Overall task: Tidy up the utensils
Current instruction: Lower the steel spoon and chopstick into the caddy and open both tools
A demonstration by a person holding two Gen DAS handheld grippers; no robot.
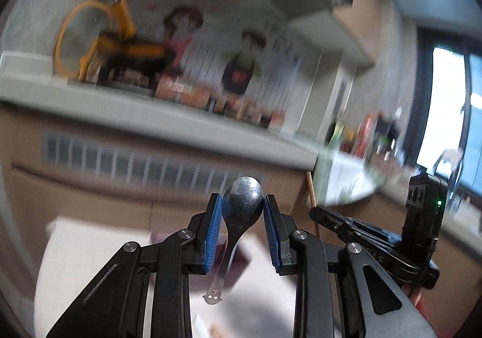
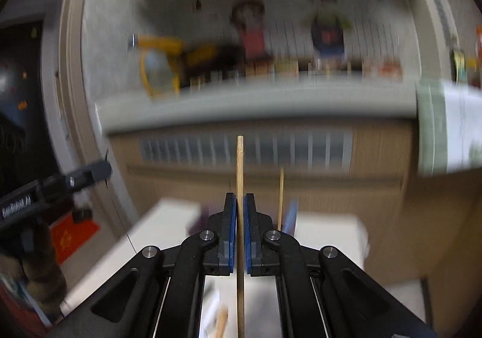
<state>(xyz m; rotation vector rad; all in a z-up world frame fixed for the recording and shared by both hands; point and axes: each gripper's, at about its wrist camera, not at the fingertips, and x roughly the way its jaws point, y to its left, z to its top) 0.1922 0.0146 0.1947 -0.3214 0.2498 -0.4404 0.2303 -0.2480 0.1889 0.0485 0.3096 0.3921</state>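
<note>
Spoon (image 1: 242,202): bowl at 12 o'clock, clamped in left gripper (image 1: 242,202). Chopstick (image 2: 239,175): upright, pinched in right gripper (image 2: 240,202); both apparently lifted for sorting.

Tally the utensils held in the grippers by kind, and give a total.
Spoon: 1, in the left gripper
Wooden sticks: 1, in the right gripper
Total: 2
</note>
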